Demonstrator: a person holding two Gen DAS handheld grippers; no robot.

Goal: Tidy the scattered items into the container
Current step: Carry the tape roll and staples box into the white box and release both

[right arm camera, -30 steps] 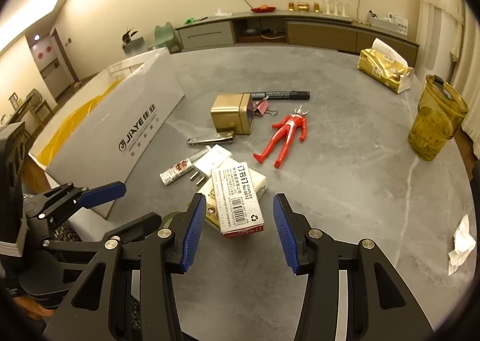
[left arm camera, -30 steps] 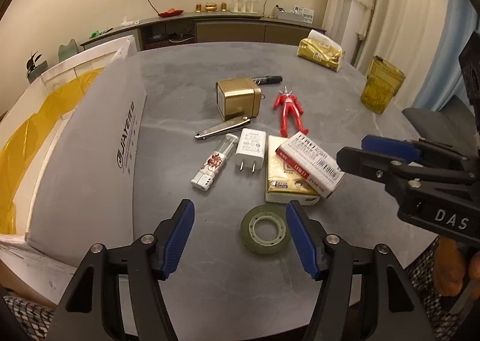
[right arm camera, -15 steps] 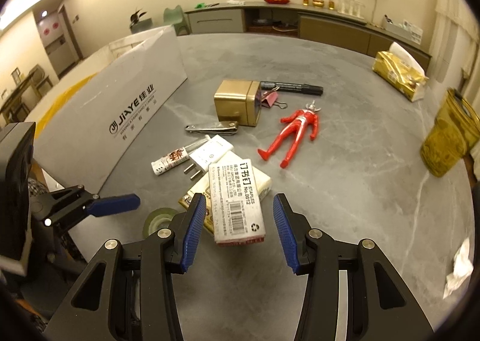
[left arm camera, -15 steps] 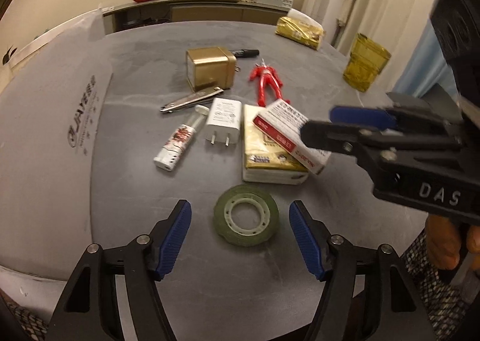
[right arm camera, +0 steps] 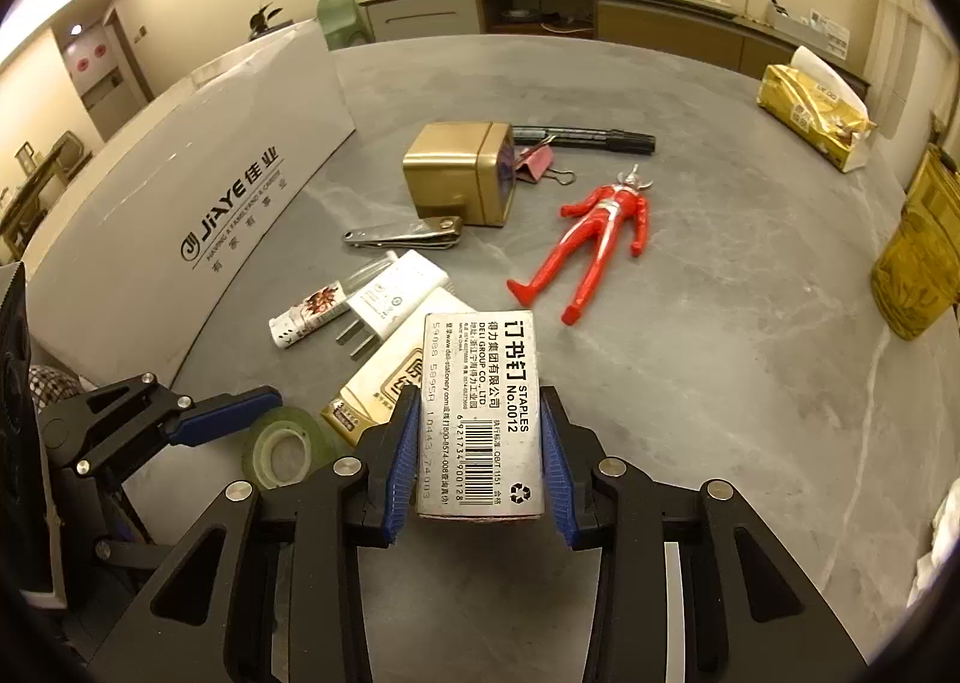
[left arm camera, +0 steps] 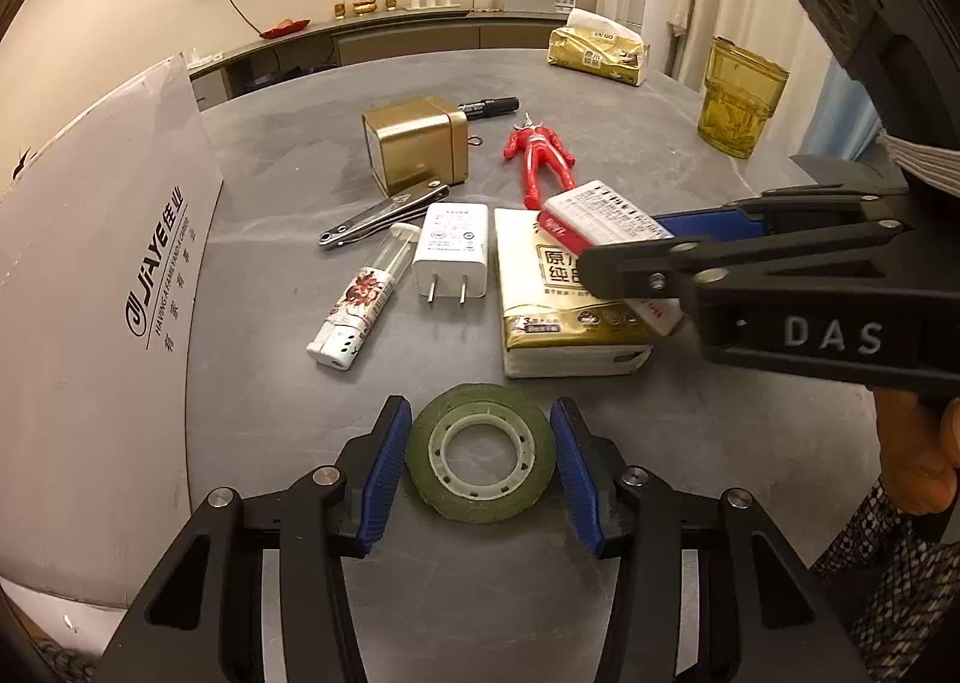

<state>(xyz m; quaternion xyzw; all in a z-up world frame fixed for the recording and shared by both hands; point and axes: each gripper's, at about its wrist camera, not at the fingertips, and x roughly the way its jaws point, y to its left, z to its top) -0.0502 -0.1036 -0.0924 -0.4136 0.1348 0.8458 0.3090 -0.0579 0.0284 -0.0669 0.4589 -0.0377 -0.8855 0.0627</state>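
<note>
As both tools ready pickups, right tool (right arm camera: 480,455) clamps staples box (right arm camera: 480,413); left tool (left arm camera: 480,464) narrowly straddles tape (left arm camera: 480,461), gaps showing.

Table top (left arm camera: 630,155) was mottled grey stone with pale veins. Ring-shaped tape roll (left arm camera: 480,461) was translucent green. Plastic toy figure (right arm camera: 591,248) was red with silver stripes. Square metal tin (right arm camera: 459,182) was gold. Cardboard staples box (right arm camera: 480,413) was grey-white, printed black with barcode. Finger pads (left arm camera: 384,473) were blue.
</note>
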